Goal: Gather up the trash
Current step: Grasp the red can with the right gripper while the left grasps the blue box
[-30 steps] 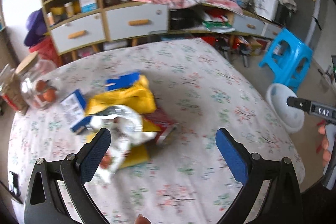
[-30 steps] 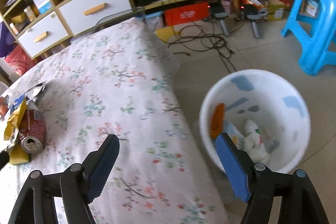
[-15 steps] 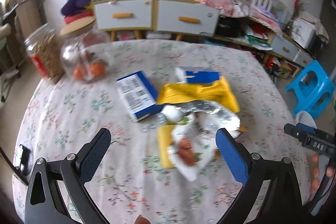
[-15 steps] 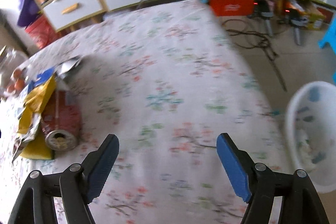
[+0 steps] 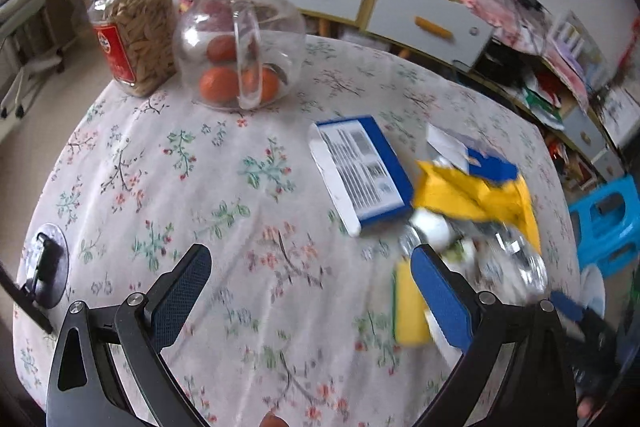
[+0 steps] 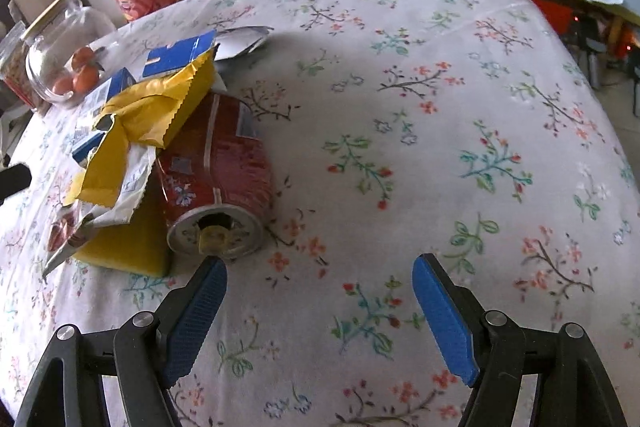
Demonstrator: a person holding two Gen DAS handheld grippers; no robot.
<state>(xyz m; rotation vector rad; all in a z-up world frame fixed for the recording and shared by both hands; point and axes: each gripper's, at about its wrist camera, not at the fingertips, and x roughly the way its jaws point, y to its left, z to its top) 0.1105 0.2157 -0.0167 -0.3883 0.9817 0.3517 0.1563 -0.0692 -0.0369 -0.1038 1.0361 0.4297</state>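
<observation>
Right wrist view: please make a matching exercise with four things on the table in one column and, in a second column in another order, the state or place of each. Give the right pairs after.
Things:
1. red can
2. yellow wrapper
3. glass jar
4. right gripper

States:
A. holds orange fruits, at the far left of the table
B. open and empty above the tablecloth
C. lies on its side, opened top toward the camera
D. crumpled, draped over the can's far end

Pairs: 1-C, 2-D, 3-A, 4-B

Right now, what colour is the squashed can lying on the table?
Dark red, with a silver top; the can shows best in the right wrist view.
</observation>
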